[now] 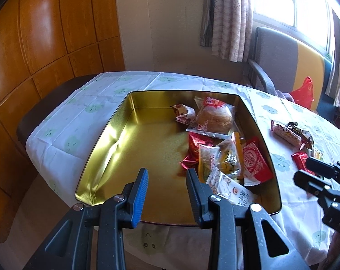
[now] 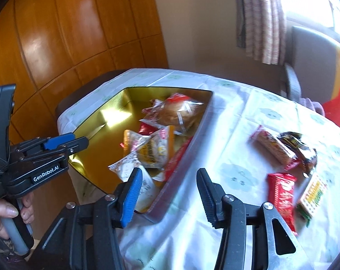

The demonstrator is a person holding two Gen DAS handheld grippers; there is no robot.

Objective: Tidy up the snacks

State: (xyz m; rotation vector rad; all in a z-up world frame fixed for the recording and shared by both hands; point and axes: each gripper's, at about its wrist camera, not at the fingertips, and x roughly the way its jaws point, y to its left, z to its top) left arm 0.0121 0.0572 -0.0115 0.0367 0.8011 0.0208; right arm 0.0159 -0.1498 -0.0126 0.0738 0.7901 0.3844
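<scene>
Daylight floods from the blown-out window (image 1: 289, 2) at upper right; glare streaks the tin (image 1: 116, 135); fisheye corners darken, right view blurred.

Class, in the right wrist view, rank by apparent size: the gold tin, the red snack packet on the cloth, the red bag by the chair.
1. gold tin
2. red snack packet, though its nearness enlarges it
3. red bag, far away and partly cut off

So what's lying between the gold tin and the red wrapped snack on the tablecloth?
Only bare tablecloth with pale cloud prints separates the gold tin from the red wrapped snack, clearest in the right wrist view.
</scene>
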